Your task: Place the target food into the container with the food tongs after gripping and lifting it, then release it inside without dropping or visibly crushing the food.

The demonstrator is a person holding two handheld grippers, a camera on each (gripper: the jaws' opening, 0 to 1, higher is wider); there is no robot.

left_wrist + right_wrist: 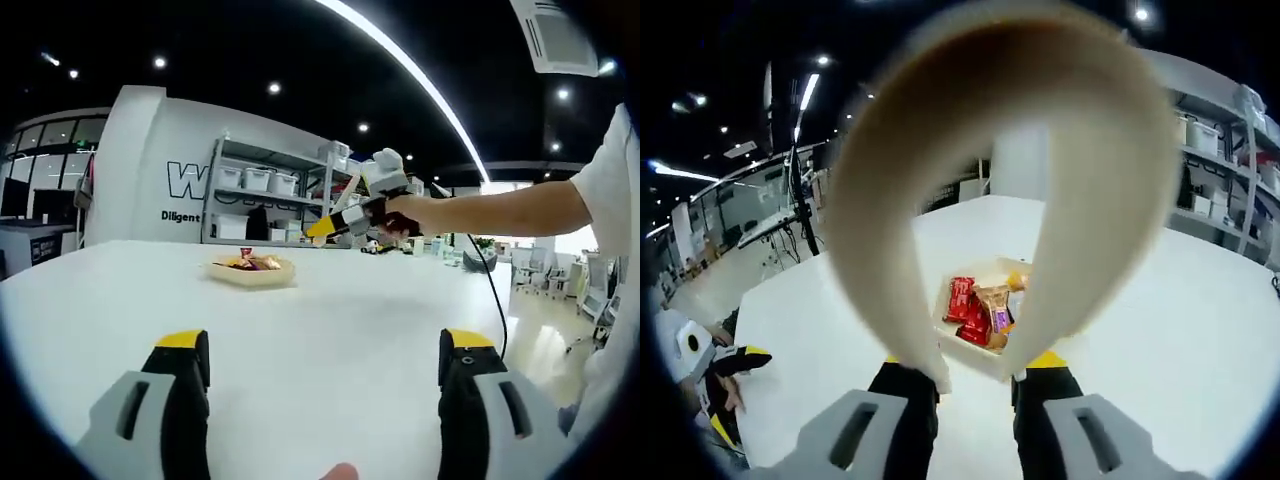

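Left gripper view shows a broad white table (330, 330) with a shallow pale container (252, 270) of wrapped food resting well ahead of the left gripper (325, 365), whose jaws stand wide and hold nothing. The right gripper (352, 215), raised above the table in a person's hand (400, 215), is clamped on the food tongs (1000, 170). In the right gripper view the tongs' looped end frames the container (985, 360) and the red and brown food packets (980, 312) lying in it. The step appears to be the approach, with nothing lifted yet. Next, the tongs' tips, hidden here, must descend onto one packet and close gently.
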